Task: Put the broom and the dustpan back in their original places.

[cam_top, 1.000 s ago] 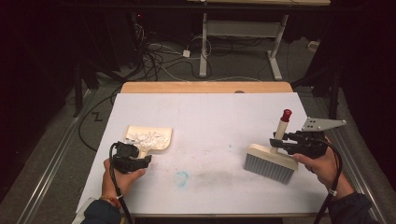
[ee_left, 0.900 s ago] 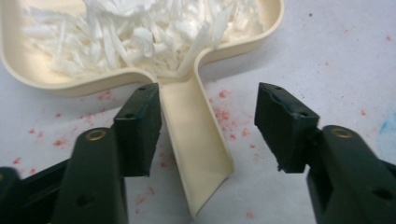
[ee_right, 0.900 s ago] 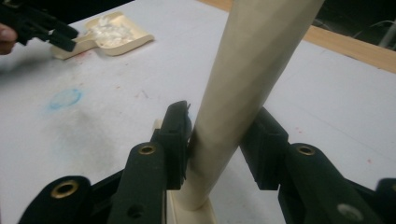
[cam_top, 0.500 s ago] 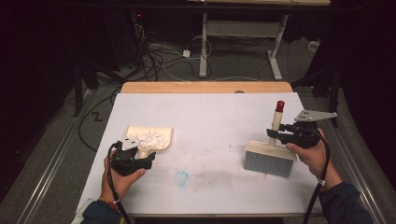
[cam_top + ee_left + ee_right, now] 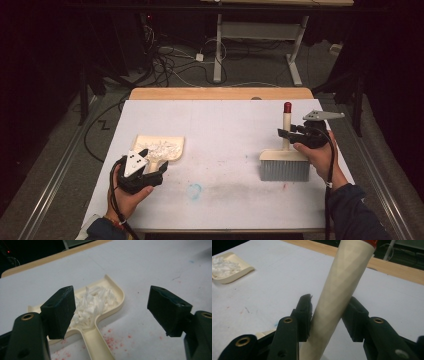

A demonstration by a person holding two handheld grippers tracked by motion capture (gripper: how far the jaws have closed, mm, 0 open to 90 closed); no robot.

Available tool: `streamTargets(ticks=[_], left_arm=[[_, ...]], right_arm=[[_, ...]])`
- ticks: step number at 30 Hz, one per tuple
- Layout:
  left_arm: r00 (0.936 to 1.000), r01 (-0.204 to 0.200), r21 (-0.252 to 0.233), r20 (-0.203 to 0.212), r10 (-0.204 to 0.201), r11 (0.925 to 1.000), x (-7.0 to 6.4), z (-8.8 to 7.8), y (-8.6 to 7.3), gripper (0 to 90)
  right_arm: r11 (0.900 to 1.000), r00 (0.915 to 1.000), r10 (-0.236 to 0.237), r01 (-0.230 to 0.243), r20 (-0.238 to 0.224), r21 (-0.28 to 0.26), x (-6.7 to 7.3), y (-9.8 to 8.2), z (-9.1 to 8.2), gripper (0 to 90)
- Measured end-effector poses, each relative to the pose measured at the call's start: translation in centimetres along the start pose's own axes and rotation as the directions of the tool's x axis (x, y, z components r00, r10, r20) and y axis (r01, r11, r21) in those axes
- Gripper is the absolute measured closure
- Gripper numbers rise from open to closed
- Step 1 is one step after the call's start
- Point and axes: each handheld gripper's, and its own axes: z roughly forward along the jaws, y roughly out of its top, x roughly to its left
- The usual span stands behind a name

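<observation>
Brush in my R hand, dustpan let go by my L.

My right gripper [image 5: 286, 134] pinches the cream plastic handle w/ a red tip of the grey-bristled hand brush [image 5: 284, 164]; brush stands on its bristles at the right side of the white table top [image 5: 225, 120], handle up. My left gripper [image 5: 111, 312] jaws have just been opening & are spread wide now, touching nothing. The cream plastic dustpan [image 5: 100, 340] lies flat on the table's left part, its handle just below the gap betw. my L jaws. A pile of white shredded bits [image 5: 92, 302] sits in the pan. Small red crumbs [image 5: 112, 338] lie beside its handle.
</observation>
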Motion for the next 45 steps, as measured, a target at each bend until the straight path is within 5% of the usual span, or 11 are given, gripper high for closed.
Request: streamTargets(ticks=[6,9,17,30,45], left_arm=[[0.9945,-0.105,0.100,0.012,0.104,0.9894,-1.1,0.8,-1.2,21.6],[0.9905,-0.136,0.108,0.033,0.133,0.9848,-1.6,0.7,-1.4,20.8],[0.9904,-0.136,0.087,0.036,0.133,0.9869,-1.9,0.7,-1.2,20.4],[0.9844,-0.173,0.110,0.051,0.168,0.9788,-2.4,1.1,-1.2,20.4],[0.9830,-0.180,0.112,0.058,0.174,0.9773,-2.4,1.2,-1.3,20.3]], right_arm=[[1.000,0.9991,0.030,-0.031,0.030,0.007,-0.4,0.1,1.1,61.8],[0.999,0.9979,0.049,-0.050,0.041,0.008,-0.7,0.2,1.6,62.0],[0.998,0.9949,0.048,-0.051,0.089,0.037,-0.6,0.3,2.9,61.4],[0.996,0.9803,0.036,-0.051,0.194,0.072,-1.0,-0.2,4.5,55.1],[1.000,0.9835,0.001,-0.001,0.181,0.000,-0.3,0.4,3.8,42.4]])
